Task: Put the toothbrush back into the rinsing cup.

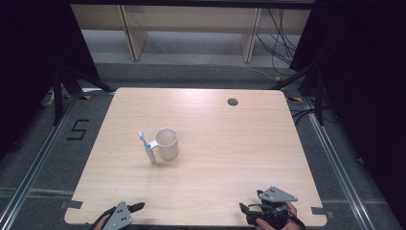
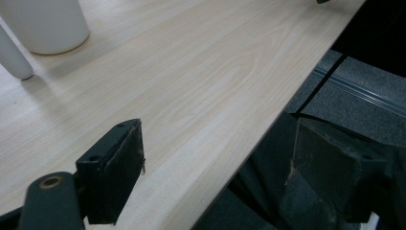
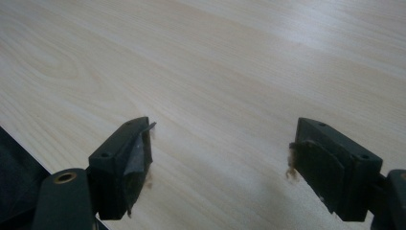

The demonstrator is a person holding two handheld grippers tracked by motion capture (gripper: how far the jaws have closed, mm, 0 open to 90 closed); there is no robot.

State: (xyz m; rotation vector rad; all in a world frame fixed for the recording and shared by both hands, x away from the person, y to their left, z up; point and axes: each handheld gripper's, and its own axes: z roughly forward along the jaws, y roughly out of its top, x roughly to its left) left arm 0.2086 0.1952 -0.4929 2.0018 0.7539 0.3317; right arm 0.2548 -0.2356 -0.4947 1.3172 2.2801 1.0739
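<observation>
A cream cup [image 1: 167,143] stands near the middle of the light wooden table [image 1: 215,143]. A toothbrush [image 1: 147,147] with a white handle and pale blue head leans upright against the cup's left side. My left gripper [image 1: 136,207] rests at the table's front left edge, open and holding nothing. In the left gripper view the left gripper [image 2: 215,167] straddles the table edge, with the cup [image 2: 45,24] and the toothbrush handle [image 2: 12,55] at the upper left. My right gripper [image 1: 246,211] sits at the front right edge; in the right gripper view its jaws [image 3: 220,163] stand open over bare wood.
A round cable hole [image 1: 232,101] lies near the table's back right. Dark carpet and metal floor rails surround the table, with a "5" marked on the floor [image 1: 77,129] at left. Wooden shelving legs and cables stand beyond the far edge.
</observation>
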